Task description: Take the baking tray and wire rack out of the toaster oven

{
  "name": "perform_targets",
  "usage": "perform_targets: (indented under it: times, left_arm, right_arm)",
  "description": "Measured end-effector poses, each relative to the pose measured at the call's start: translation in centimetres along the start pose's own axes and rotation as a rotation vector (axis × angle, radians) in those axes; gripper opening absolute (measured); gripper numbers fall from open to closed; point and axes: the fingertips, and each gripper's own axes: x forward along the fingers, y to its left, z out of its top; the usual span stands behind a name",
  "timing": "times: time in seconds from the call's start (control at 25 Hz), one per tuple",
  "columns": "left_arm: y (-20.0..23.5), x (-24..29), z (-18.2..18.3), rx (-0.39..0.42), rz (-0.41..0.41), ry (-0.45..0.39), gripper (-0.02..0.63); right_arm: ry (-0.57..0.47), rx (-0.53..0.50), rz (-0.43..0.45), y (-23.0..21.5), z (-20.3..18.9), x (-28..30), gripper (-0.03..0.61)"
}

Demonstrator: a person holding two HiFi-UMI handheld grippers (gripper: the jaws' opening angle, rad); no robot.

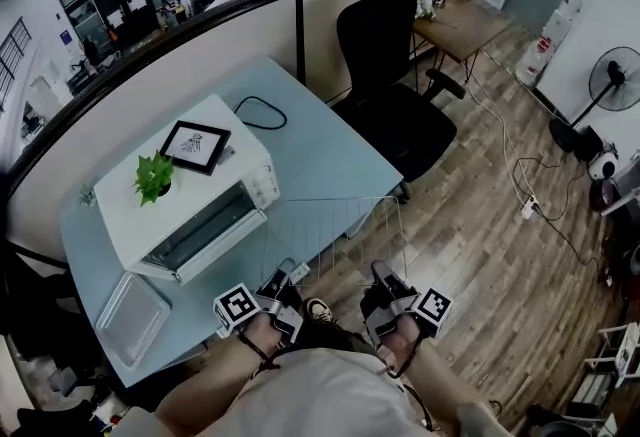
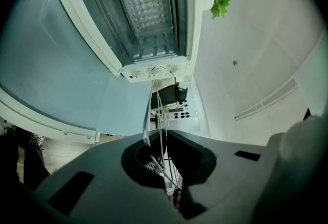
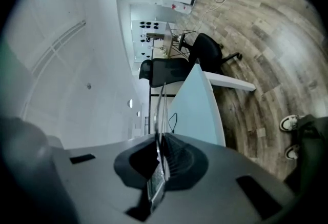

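The wire rack [image 1: 335, 228] hangs level over the right front corner of the light blue table [image 1: 320, 150], outside the white toaster oven [image 1: 175, 200]. My left gripper [image 1: 283, 278] is shut on the rack's near left edge and my right gripper [image 1: 381, 274] is shut on its near right edge. In the left gripper view the rack's thin wires [image 2: 156, 110] run out of the closed jaws of the left gripper [image 2: 160, 152] toward the oven [image 2: 148, 18], whose door is open. In the right gripper view the rack [image 3: 162, 107] shows edge-on in the right gripper [image 3: 160, 154]. The baking tray [image 1: 131, 316] lies flat on the table's near left corner.
A small green plant [image 1: 153, 175] and a black picture frame [image 1: 195, 145] sit on top of the oven. The open oven door [image 1: 208, 231] juts toward me. A black office chair [image 1: 390, 75] stands beyond the table's right edge. A fan [image 1: 612, 80] and cables are on the wooden floor.
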Motion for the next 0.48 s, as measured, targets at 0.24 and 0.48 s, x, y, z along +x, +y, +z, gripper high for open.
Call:
perform_targets:
  times: [0.24, 0.48]
  left_arm:
    - [1.9, 3.6, -0.4, 0.012, 0.07, 0.055, 0.009]
    - [4.4, 6.8, 0.2, -0.022, 0.15, 0.085, 0.009]
  right_arm:
    - [-0.046, -0.019, -0.059, -1.7, 2.8, 1.1, 0.006]
    - [-0.057, -0.059, -0.116, -4.0, 5.1, 4.1, 0.006]
